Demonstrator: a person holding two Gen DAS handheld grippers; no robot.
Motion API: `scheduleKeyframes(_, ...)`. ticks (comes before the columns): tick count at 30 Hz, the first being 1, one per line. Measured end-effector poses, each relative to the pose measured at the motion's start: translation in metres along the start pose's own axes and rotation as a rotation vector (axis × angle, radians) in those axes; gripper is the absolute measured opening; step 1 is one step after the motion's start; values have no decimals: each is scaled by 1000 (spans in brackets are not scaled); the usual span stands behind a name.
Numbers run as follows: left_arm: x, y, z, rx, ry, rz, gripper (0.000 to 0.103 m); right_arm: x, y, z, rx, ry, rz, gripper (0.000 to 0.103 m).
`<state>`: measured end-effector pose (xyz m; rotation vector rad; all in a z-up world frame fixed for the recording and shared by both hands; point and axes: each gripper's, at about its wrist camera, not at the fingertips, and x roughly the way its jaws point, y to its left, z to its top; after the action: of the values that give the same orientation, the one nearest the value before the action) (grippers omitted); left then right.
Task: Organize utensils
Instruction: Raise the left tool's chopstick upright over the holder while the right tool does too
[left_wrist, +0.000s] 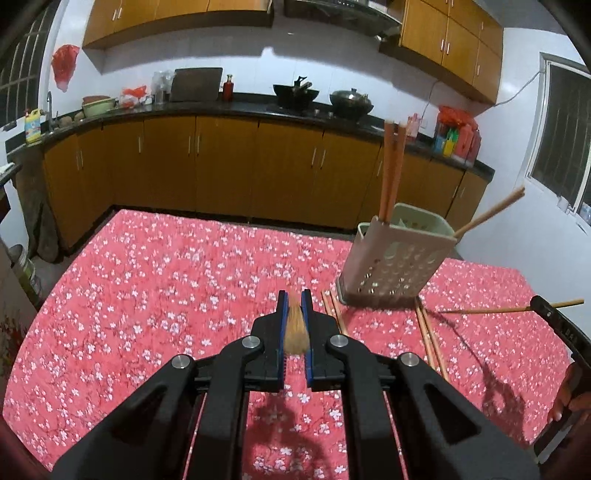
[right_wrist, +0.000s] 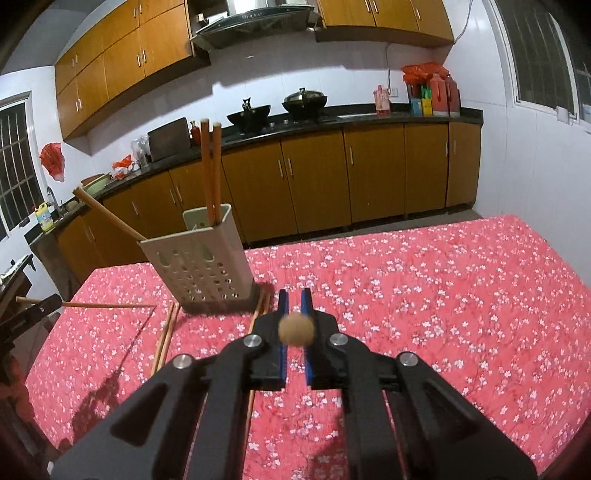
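Lying clamped between each claw's pads (left_wrist: 283, 314), one chopstick (left_wrist: 295, 328).

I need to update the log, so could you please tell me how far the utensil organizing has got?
Partly done. Three chopsticks already stand in the perforated holder. In hand: the left gripper and right gripper each clamp one chopstick, lifted off the table. Left: two loose chopstick pairs beside the holder's base on the floral tablecloth.
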<state>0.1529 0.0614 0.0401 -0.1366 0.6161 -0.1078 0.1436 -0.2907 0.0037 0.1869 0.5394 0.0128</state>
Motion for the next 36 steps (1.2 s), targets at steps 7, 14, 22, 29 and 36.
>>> scheduleKeyframes(7, -20, -5, 24, 19, -65, -19, 7, -33, 5, 33, 20, -102, 99, 8)
scheduleKeyframes(14, -46, -30, 58, 40, -173, -79, 7, -69, 27, 79, 22, -234, 225, 8)
scheduleKeyframes(22, -62, -74, 109, 26, -330, -143, 7, -71, 60, 119, 27, -400, 244, 8)
scheduleKeyframes(29, -47, -92, 131, 3, -422, -113, 7, -26, 76, 137, 19, -470, 181, 8)
scheduleKeyframes(36, 1, -91, 118, -2, -353, -85, 7, 30, 85, 128, -17, -371, 133, 8)
